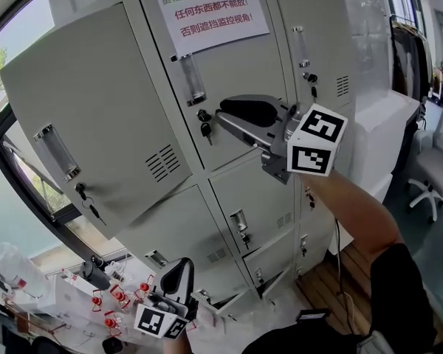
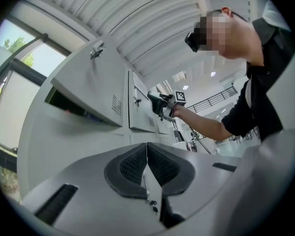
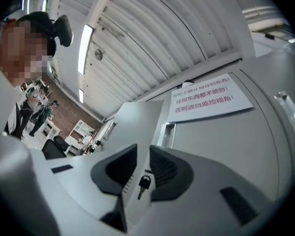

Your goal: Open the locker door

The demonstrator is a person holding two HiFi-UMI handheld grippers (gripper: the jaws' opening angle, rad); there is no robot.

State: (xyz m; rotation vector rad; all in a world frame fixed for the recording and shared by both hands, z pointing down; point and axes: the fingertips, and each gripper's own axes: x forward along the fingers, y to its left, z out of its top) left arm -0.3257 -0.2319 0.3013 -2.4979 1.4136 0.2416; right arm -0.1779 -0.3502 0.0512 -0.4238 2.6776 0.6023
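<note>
White paper notice (image 1: 211, 6) taped high on the middle upper locker door (image 1: 244, 65). Three printed lines of Chinese, mostly red, the opening characters green:
- 货柜上禁止放任何东西!
- 任何东西都不能放!
- 否则遮挡监控视角!

The right gripper view shows the same sheet at a slant, red lines only partly legible.

My right claw (image 1: 220, 116) sits near the middle of the head view and points toward 9 o'clock, its jaws a little apart with a narrow gap between them. My right forearm (image 1: 354, 212) runs back toward 5 o'clock. My left claw (image 1: 179, 265) hangs low at 7 o'clock, tip toward 12, jaws pressed together.
</note>
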